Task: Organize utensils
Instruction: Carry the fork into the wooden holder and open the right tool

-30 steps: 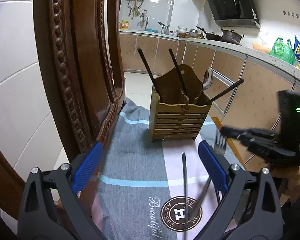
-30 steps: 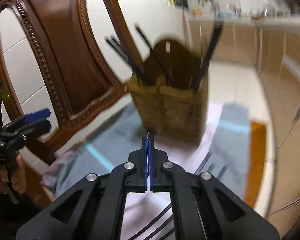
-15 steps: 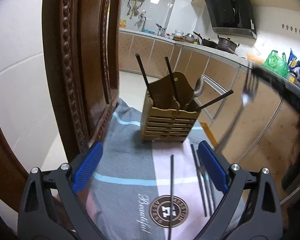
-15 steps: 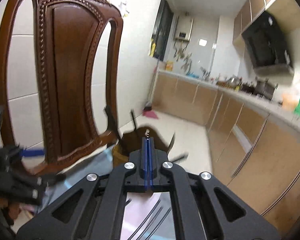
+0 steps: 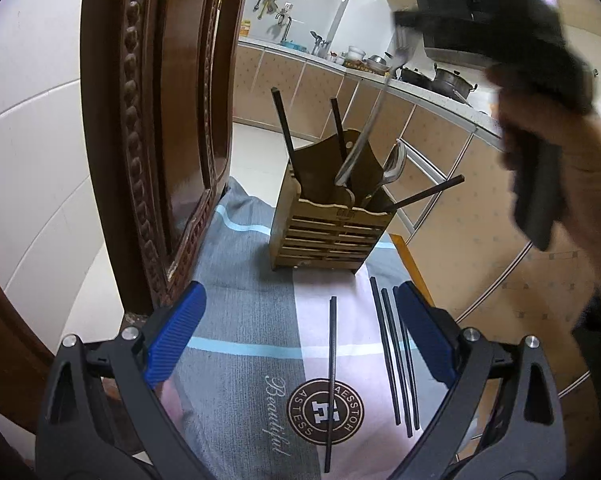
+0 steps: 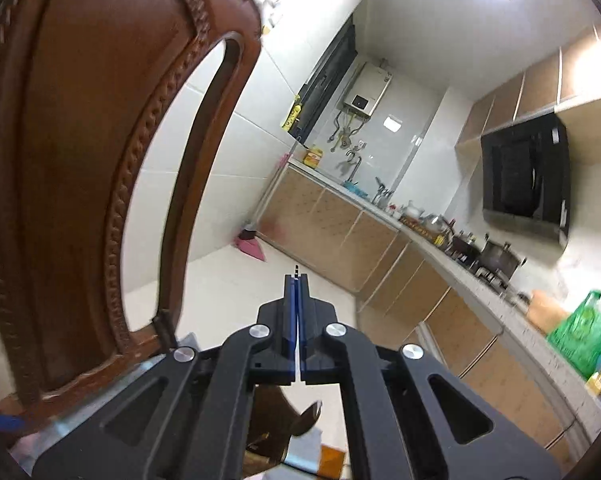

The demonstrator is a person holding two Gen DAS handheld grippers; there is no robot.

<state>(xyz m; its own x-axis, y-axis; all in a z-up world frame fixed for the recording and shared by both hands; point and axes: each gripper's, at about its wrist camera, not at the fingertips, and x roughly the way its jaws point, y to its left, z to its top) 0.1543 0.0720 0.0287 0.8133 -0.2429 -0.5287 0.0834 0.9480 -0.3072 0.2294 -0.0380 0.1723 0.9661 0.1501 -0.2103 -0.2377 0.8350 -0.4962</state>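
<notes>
Above the wooden utensil holder (image 5: 332,216), the right gripper (image 6: 297,280), jaws pinched on the tine end, lowers a steel fork (image 5: 374,116) handle-first: stiff, light, slippery. Left gripper (image 5: 300,336) jaws wide over loose chopsticks (image 5: 392,352) on the cushion (image 5: 240,280).

Fork (image 5: 374,116) tilted, handle down in wooden utensil holder (image 5: 328,222) at 12 o'clock; four black chopsticks (image 5: 392,354) flat on cloth, 5 o'clock.

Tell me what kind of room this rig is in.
Most likely a home kitchen: a range hood above pots on a stove, a counter with cabinets, and a wall water heater.
</notes>
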